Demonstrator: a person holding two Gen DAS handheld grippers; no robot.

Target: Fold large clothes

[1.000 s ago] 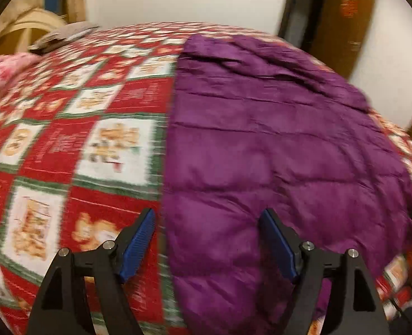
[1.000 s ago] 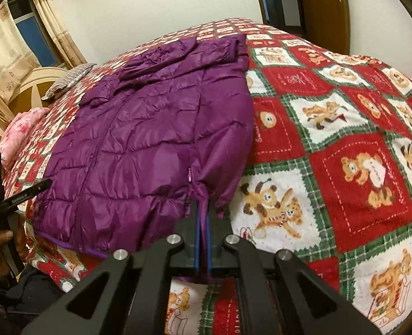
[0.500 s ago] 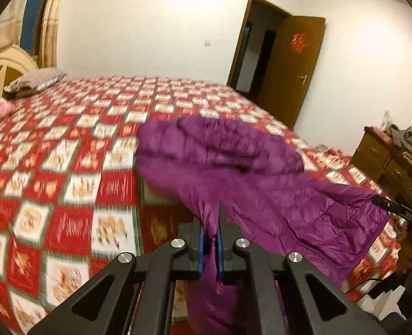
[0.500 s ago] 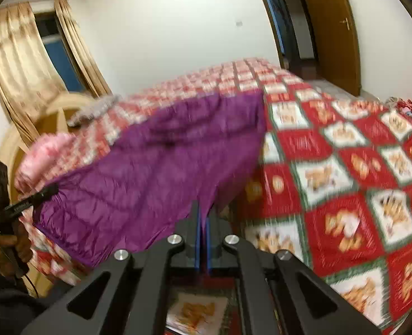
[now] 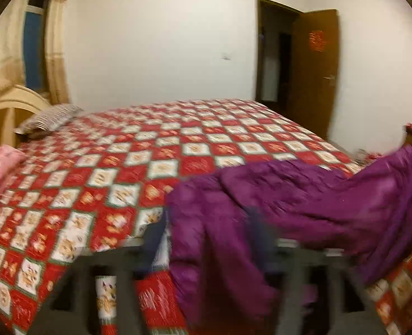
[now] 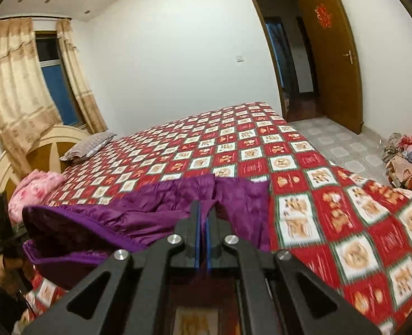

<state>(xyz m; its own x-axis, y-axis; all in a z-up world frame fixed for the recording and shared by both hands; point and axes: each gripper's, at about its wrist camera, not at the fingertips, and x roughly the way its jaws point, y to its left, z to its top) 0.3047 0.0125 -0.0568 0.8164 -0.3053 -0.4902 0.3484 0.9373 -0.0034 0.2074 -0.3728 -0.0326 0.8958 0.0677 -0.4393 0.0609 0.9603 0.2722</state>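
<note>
A purple quilted jacket (image 5: 303, 201) lies bunched at the near edge of the bed. In the left wrist view the frame is smeared; my left gripper (image 5: 206, 240) shows blurred fingers that look spread, with jacket cloth hanging between them. In the right wrist view my right gripper (image 6: 203, 223) is shut on the hem of the jacket (image 6: 139, 217) and holds it lifted over the bed edge. The left gripper (image 6: 5, 240) shows at the far left of that view, by the jacket's other end.
The bed carries a red and green teddy-bear quilt (image 6: 331, 195). A pink blanket (image 6: 35, 187) and a striped pillow (image 6: 88, 145) lie by the headboard. An open wooden door (image 6: 331, 55) and a clothes pile (image 6: 404, 153) are at the right.
Both grippers have pulled back and up, dragging the jacket toward the near edge where it bunched. The left fingers were shut on cloth half a second ago; now they look spread and blurred.
</note>
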